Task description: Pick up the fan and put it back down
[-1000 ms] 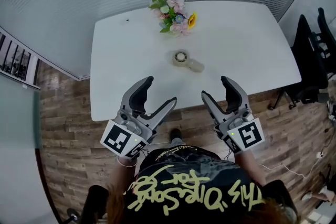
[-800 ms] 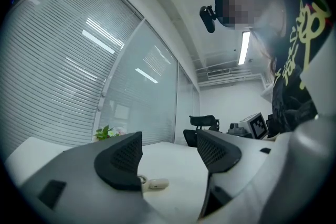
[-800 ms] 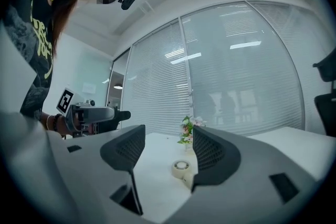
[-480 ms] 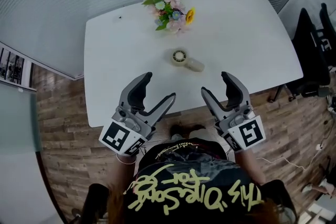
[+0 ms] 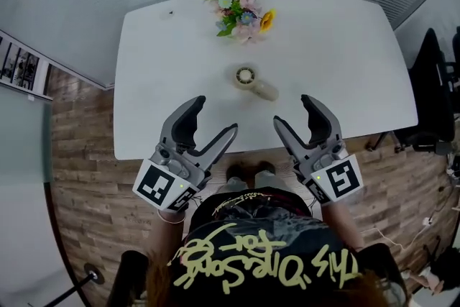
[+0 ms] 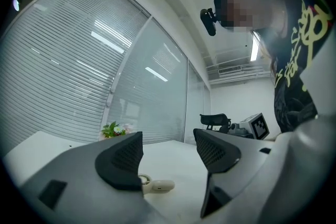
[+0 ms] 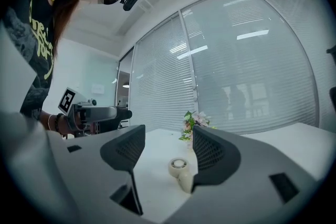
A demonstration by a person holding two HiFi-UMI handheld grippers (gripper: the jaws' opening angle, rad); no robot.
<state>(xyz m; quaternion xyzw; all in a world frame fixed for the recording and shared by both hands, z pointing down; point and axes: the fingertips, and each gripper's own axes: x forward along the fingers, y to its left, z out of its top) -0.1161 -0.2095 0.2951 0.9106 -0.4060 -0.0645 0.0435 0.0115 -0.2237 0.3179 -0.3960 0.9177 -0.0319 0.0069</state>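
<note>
A small cream hand-held fan (image 5: 254, 81) lies flat on the white table (image 5: 345, 61), round head to the left and handle to the right. My left gripper (image 5: 214, 117) hovers over the table's near edge, open and empty, short of the fan and to its left. My right gripper (image 5: 292, 111) is level with it on the right, also open with nothing between its fingers. In the left gripper view the fan (image 6: 157, 184) shows low between the open left gripper (image 6: 167, 147). In the right gripper view the fan (image 7: 180, 170) lies ahead of the open right gripper (image 7: 168, 141).
A bunch of artificial flowers (image 5: 237, 7) stands at the table's far edge, beyond the fan. A black office chair (image 5: 435, 75) is off the table's right end. Glass walls with blinds close the far side. Wooden floor lies below the near edge.
Both grippers have edged forward over the table's near edge, still open. The fan has not moved on the table.
</note>
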